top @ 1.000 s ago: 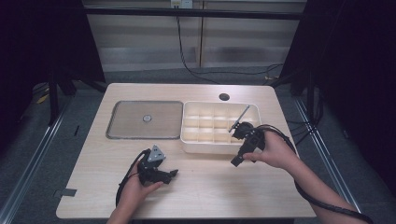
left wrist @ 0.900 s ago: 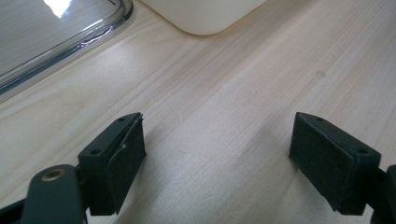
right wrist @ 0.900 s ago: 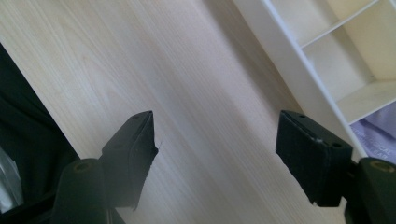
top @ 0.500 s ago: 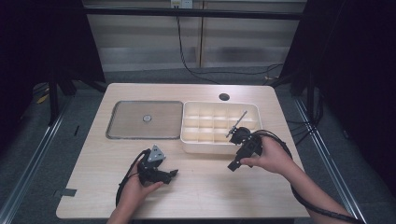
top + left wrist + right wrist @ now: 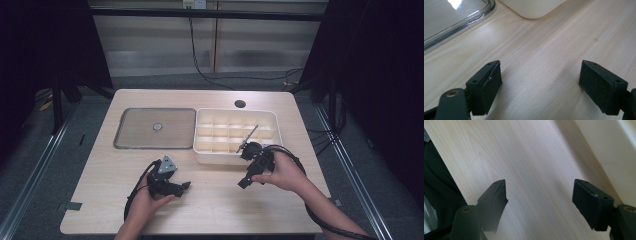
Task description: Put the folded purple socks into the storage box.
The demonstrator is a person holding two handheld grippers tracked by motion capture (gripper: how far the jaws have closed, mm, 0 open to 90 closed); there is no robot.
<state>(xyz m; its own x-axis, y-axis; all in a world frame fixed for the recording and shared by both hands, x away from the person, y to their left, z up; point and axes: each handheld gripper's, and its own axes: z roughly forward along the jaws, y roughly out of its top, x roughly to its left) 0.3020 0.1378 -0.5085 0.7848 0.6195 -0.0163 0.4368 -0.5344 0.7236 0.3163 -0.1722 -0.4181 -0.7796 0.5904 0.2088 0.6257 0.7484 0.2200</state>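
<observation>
Nearby, a thin, perhaps metal tool (image 5: pixel 248 137) lies across the compartment box (image 5: pixel 202 150).

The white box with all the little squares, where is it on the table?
In the high view, the white box sits on the table's right half, beside the clear lid, just beyond the right gripper.

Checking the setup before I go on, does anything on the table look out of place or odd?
One thing: a thin tool lies slanted across several compartments of the white tray, resting on the dividers instead of inside one. Nothing looks spilled or damaged.
</observation>
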